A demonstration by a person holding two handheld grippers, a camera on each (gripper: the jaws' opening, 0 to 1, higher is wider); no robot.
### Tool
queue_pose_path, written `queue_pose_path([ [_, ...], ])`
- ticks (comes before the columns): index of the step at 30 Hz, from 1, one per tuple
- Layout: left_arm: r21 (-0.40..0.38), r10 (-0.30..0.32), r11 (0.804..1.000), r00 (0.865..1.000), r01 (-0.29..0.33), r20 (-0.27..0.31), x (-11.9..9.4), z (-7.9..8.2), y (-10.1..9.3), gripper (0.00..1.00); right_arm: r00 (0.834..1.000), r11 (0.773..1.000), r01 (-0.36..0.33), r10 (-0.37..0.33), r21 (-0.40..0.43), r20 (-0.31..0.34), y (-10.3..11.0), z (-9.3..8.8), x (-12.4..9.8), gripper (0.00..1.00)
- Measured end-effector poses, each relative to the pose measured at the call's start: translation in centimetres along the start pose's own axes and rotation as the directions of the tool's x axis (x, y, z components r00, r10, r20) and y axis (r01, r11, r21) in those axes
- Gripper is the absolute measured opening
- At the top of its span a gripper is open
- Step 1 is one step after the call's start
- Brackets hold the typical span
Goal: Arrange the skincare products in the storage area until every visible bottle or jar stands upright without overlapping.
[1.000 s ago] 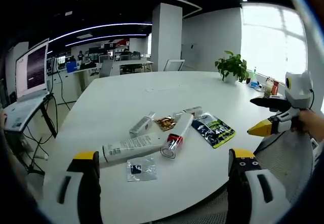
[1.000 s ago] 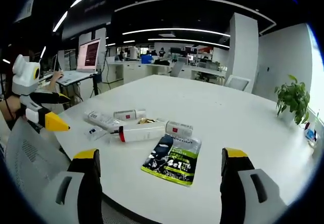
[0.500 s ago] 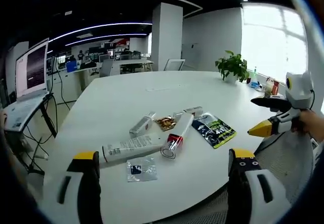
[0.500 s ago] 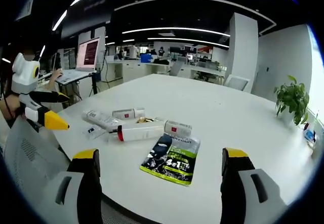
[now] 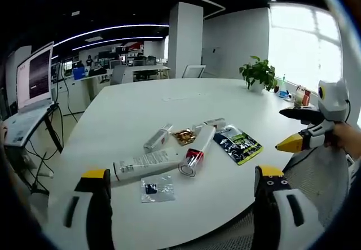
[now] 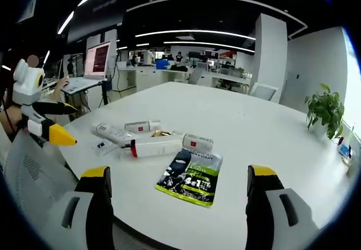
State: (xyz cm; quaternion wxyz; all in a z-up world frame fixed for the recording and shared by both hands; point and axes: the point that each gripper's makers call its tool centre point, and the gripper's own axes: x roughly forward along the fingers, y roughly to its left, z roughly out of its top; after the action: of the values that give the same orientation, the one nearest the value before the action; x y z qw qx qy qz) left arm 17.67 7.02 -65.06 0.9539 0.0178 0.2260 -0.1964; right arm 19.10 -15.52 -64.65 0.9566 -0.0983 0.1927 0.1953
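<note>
On the white bench [image 5: 141, 109], a loose cluster of skincare products was recorded near the front edge, all lying flat, none upright. In the left gripper view, a long white tube [image 5: 148, 163] was seen lying on its side nearest the camera, with a small clear sachet [image 5: 157, 187] just beside it toward the edge. A white tube with a red band [image 5: 197, 150] was noted lying across the middle of the cluster, its capped end touching or nearly touching the long tube. A small slim bottle [image 5: 157, 138] lay farther back, a crumpled gold wrapper [image 5: 184, 136] between it and the red-banded tube. A dark and green flat pouch [image 5: 237, 144] was laid at the right of the group, with another small white bottle [image 5: 213, 125] just behind it.

The left gripper [image 5: 180, 196] was held above the near edge with jaws spread wide and nothing between them. The right gripper [image 5: 307, 137] was seen at the right of that view, held in a hand [image 5: 348, 138], off the bench edge.

In the right gripper view, the right gripper [image 6: 176, 196] was likewise parted wide and empty, with the pouch [image 6: 190, 176] nearest it. The left gripper [image 6: 48, 131] was seen at the left, apart from the products.

A potted plant [image 5: 258, 73] stood at the far side of the bench.
</note>
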Motion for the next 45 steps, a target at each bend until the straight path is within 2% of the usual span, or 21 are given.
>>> queue_pose_path([
  [22, -0.001, 0.001, 1.000, 1.000, -0.001, -0.002, -0.1, -0.1, -0.1, 0.99, 1.000, 1.000, -0.002, 0.002, -0.016, -0.010, 0.2, -0.2, -0.1, 0.99],
  [30, -0.002, 0.018, 1.000, 1.000, -0.018, -0.004, -0.3, -0.2, 0.2, 0.99, 0.999, 0.999, -0.026, 0.026, -0.026, -0.020, 0.8, -0.4, 0.0, 0.99],
  [41, 0.006, 0.003, 1.000, 1.000, -0.003, -0.015, -0.2, -0.2, 0.0, 0.99, 0.999, 0.999, -0.033, 0.032, -0.043, -0.028, 1.0, -0.4, 0.1, 0.99],
  [45, 0.007, -0.009, 1.000, 1.000, 0.009, -0.020, 0.0, -0.1, -0.2, 0.99, 0.997, 0.997, -0.061, 0.059, -0.047, -0.041, 1.5, -0.5, 0.2, 0.99],
])
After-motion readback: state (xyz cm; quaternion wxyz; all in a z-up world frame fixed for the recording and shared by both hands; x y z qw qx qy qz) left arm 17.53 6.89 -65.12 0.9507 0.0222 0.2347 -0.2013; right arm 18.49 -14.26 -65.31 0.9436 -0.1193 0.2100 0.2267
